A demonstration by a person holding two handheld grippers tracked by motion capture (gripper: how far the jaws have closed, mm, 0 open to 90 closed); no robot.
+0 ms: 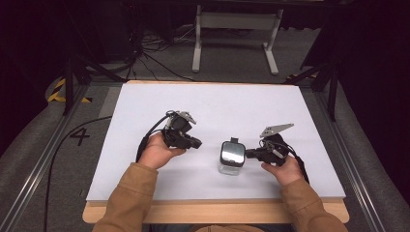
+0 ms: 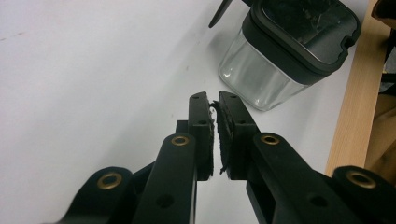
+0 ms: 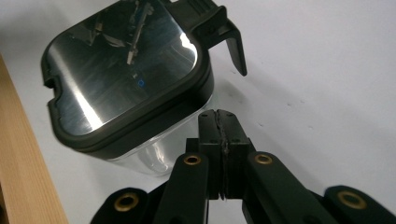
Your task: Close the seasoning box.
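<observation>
A clear square container (image 1: pixel 231 157) with a glossy black lid stands on the white tabletop (image 1: pixel 217 104), near its front middle. A black latch flap (image 3: pixel 233 44) sticks out from the lid's far side. My right gripper (image 1: pixel 248 153) rests just right of the container, shut with nothing between its jaws; in the right gripper view its tips (image 3: pixel 218 114) sit close beside the container (image 3: pixel 126 79), near its clear wall. My left gripper (image 1: pixel 197 143) lies to the left, apart from the container. It is shut and empty, its worn pads (image 2: pixel 213 99) pointing toward the container (image 2: pixel 285 51).
The white top lies on a wooden board whose edge (image 1: pixel 212 212) runs along the front. Behind the table stand a white metal frame (image 1: pixel 236 34) and loose cables (image 1: pixel 150 53) on the grey floor. A black cable (image 1: pixel 72 140) trails off to the left.
</observation>
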